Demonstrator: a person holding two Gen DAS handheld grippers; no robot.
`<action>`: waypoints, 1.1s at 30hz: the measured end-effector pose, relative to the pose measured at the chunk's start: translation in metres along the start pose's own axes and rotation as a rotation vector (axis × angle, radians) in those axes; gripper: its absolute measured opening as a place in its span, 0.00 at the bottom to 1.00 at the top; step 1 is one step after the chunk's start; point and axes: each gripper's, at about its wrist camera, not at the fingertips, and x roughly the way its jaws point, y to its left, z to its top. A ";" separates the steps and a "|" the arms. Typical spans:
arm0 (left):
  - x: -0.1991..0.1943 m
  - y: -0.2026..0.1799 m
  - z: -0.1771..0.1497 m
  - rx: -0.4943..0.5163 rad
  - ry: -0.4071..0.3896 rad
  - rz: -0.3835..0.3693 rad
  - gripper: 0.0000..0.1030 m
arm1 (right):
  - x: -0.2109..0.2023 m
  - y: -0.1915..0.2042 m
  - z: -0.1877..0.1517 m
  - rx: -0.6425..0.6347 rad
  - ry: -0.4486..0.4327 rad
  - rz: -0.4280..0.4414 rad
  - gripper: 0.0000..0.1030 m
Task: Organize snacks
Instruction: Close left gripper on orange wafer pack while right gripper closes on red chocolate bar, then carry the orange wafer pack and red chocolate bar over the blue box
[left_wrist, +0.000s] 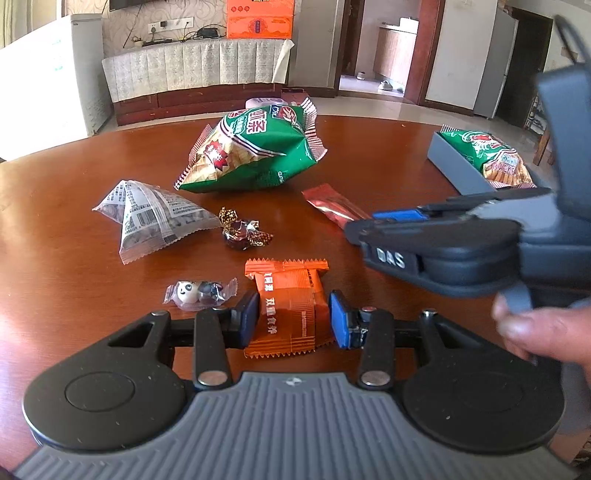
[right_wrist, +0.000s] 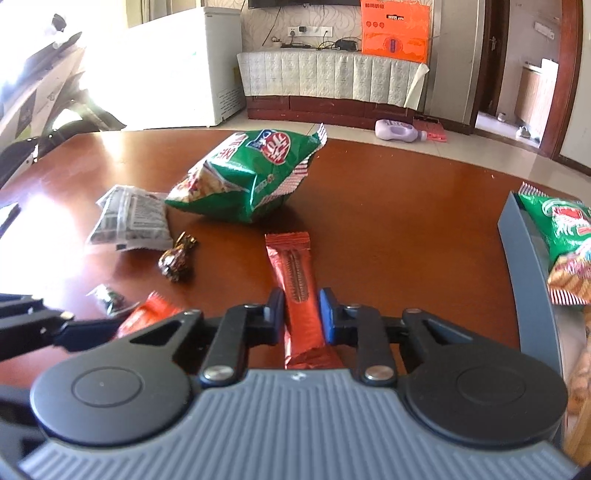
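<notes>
**Both grippers straddle wrapped snacks on the counter**

The left gripper has its fingers partly spread on either side of the orange wafer packet, pads close to its edges. The right gripper holds its fingers narrow around the red stick packet, which lies flat. Beyond sit a panda candy, a foil chocolate, a grey seed pouch and a green chip bag. Far right, a grey tray holds another green bag.
</notes>
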 end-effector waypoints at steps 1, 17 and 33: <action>0.000 -0.001 0.000 0.001 0.000 0.003 0.45 | -0.004 0.000 -0.001 0.002 -0.001 -0.003 0.23; -0.004 -0.025 0.004 0.013 -0.015 0.029 0.45 | -0.075 -0.011 -0.020 0.025 -0.097 -0.027 0.23; -0.015 -0.055 0.013 0.047 -0.053 0.016 0.45 | -0.121 -0.043 -0.029 0.079 -0.158 -0.028 0.23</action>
